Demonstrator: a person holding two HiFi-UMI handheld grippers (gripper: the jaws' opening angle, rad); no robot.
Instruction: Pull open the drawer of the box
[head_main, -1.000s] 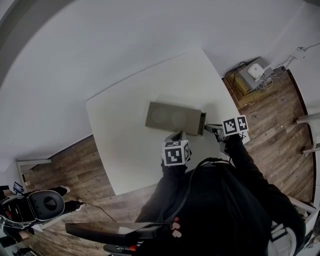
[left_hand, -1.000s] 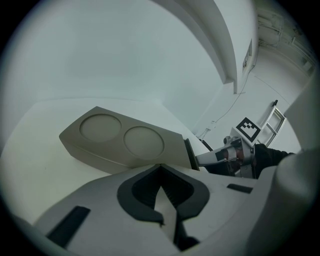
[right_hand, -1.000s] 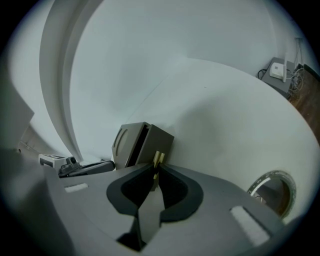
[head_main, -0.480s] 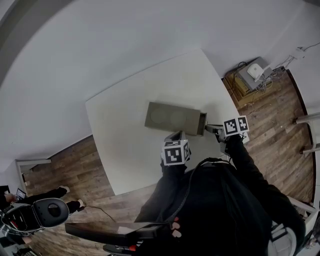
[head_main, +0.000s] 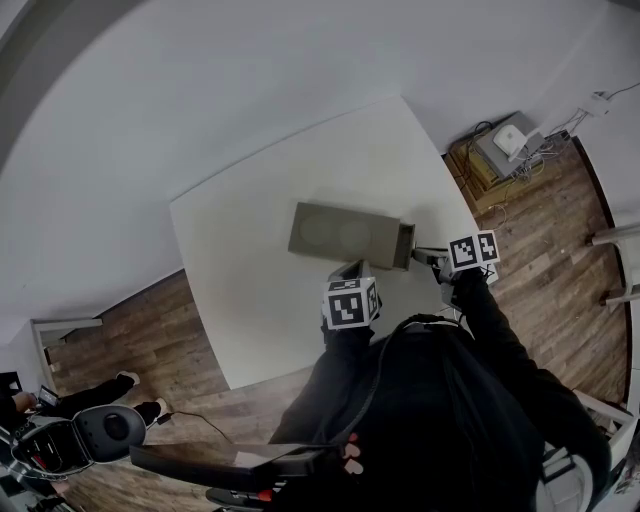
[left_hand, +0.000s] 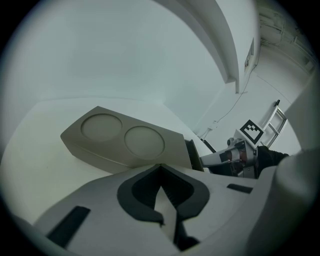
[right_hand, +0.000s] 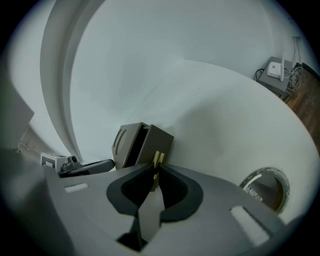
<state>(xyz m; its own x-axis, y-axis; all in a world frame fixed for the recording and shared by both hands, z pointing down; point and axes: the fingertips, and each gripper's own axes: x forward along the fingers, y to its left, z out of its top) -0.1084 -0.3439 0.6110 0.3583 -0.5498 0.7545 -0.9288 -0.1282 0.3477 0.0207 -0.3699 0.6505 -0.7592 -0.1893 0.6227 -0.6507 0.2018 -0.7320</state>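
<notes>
**Right gripper pinching the drawer pull, left gripper shut beside the box**

Both of my arms reach forward over the table in dark sleeves (head_main: 497, 330). The left gripper (left_hand: 161, 167) sits low at the near long side of the box (head_main: 340, 232), pointing at it, jaws pressed together with nothing between them. I cannot tell whether its tips touch the box. The right gripper (right_hand: 157, 165) comes in from the box's right end, level with the tabletop, its jaws pinched on a small pale pull tab (right_hand: 156, 158) on the drawer (right_hand: 160, 141). The drawer stands a little way out of the box, with a dark gap showing between its front panel and the shell.

The box lies near the middle of a white table (head_main: 240, 270), long side toward me, drawer end to my right. A white wall (head_main: 200, 90) runs behind the table. Wooden floor (head_main: 545, 250) shows to the right and the lower left. A low stand (head_main: 508, 145) with a white device on it sits by the wall at the far right.

Count: one box, one drawer, two shallow round recesses (left_hand: 101, 126) side by side in the box's top, and two grippers.
</notes>
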